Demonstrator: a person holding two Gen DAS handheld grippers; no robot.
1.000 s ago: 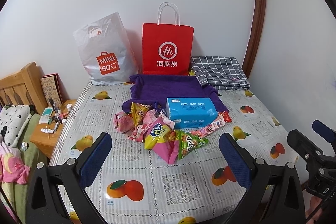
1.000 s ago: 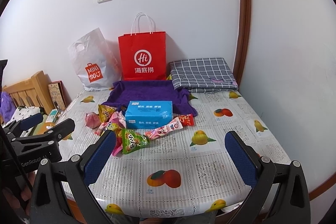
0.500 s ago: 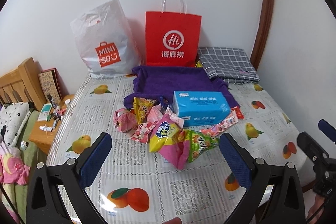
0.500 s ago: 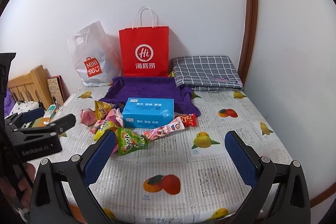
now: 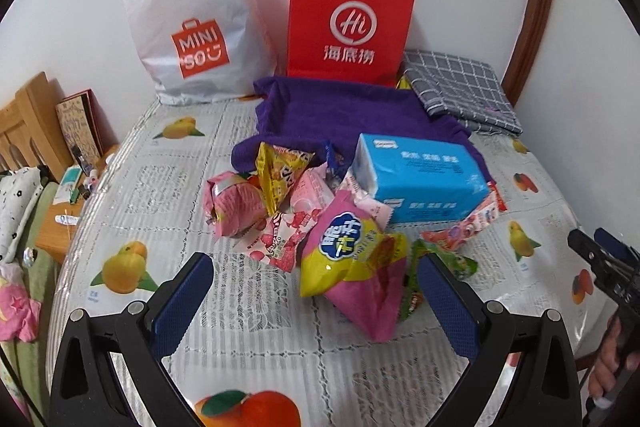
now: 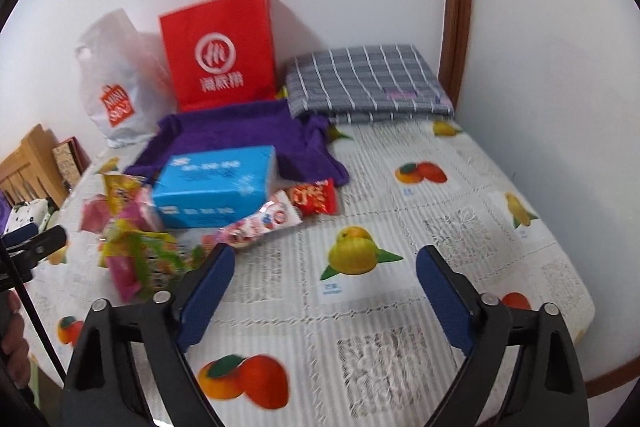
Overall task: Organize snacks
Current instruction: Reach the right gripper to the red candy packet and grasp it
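A heap of snack packets lies mid-table: a pink and yellow bag [image 5: 352, 255], a yellow packet [image 5: 280, 171], a pink wrapped packet [image 5: 232, 203], a green packet [image 5: 444, 267]. A blue tissue box [image 5: 416, 179] stands behind them on a purple cloth [image 5: 344, 111]. My left gripper [image 5: 316, 303] is open, just in front of the pink and yellow bag. My right gripper [image 6: 324, 287] is open over bare tablecloth, right of the heap; a long pink packet [image 6: 260, 223] and a red packet [image 6: 314, 197] lie ahead of it.
A red paper bag [image 5: 352, 27] and a white MINISO bag [image 5: 196, 23] stand against the wall. A folded grey checked cloth [image 5: 460, 87] lies at the back right. A wooden bedside stand [image 5: 60, 211] with small items is left of the fruit-print table [image 5: 132, 187].
Both grippers have moved forward toward the snacks. The left now nearly reaches the pink and yellow bag. The right has swung rightward. Both stay open.
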